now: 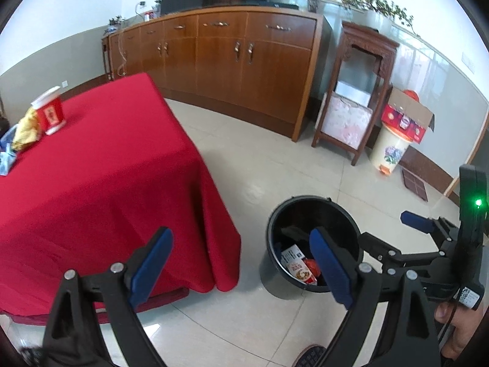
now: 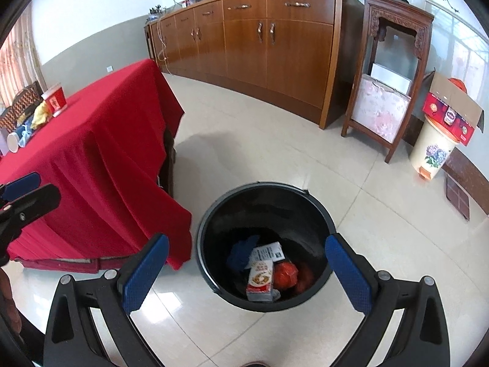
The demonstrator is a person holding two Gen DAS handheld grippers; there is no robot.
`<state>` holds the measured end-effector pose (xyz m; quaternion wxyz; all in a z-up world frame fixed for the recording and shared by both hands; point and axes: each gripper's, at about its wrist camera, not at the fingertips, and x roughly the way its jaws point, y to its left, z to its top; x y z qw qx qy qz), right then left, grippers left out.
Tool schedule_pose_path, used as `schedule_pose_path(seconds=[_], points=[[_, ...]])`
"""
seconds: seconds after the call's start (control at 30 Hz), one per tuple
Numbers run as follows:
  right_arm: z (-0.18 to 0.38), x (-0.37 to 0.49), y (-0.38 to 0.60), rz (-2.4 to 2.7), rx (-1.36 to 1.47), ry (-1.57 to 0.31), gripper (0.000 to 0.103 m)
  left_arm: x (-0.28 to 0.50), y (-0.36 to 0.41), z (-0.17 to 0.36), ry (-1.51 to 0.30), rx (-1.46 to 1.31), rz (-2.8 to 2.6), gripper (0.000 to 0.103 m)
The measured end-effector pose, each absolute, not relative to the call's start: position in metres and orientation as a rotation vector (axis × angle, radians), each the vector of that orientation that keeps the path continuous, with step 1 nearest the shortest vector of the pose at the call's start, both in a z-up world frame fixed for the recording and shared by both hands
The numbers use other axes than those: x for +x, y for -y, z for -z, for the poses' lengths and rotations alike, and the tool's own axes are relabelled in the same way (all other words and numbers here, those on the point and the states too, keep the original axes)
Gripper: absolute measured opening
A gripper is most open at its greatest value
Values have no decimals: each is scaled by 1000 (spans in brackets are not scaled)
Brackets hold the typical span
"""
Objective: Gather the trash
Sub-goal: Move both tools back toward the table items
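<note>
Blue pads of the right gripper (image 2: 246, 270) are seen nearest the lens, spread wide with nothing between them; the black bin (image 2: 205, 229) is framed almost directly below, on the tiled floor (image 2: 275, 159). Trash already lies in the bin: a white-and-red packet (image 2: 260, 279), a red wrapper (image 2: 285, 275), something blue (image 2: 241, 252).

Left gripper (image 1: 241, 267) is likewise held wide apart and empty, poised between the table's draped corner and the bin. Neither gripper touches anything.

Remaining trash is noted on the red table (image 1: 101, 165), at its far left end: a red cup (image 1: 49, 110), upright, with a yellow crumpled wrapper (image 1: 27, 128) just beside it and a blue crumpled piece (image 1: 7, 150) nearer the edge of view. A white cup (image 2: 12, 142) lying on its side is visible from the right wrist only.

From both grippers the pile lies forward and to the left, well apart from them and across the tabletop. The left gripper is judged the nearer. The red cup's long axis is vertical, so a sideways approach would probably suit; the wrappers are limp and shapeless.
</note>
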<state>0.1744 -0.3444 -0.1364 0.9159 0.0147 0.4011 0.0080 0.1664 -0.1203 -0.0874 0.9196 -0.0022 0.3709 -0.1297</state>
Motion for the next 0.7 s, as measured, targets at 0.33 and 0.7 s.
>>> schedule_pose_path(seconds=[0.33, 0.7], points=[[99, 183, 296, -104, 5, -737, 103, 159, 73, 66, -697, -46, 180, 96], [69, 195, 224, -244, -39, -676, 103, 148, 5, 47, -633, -89, 54, 100]])
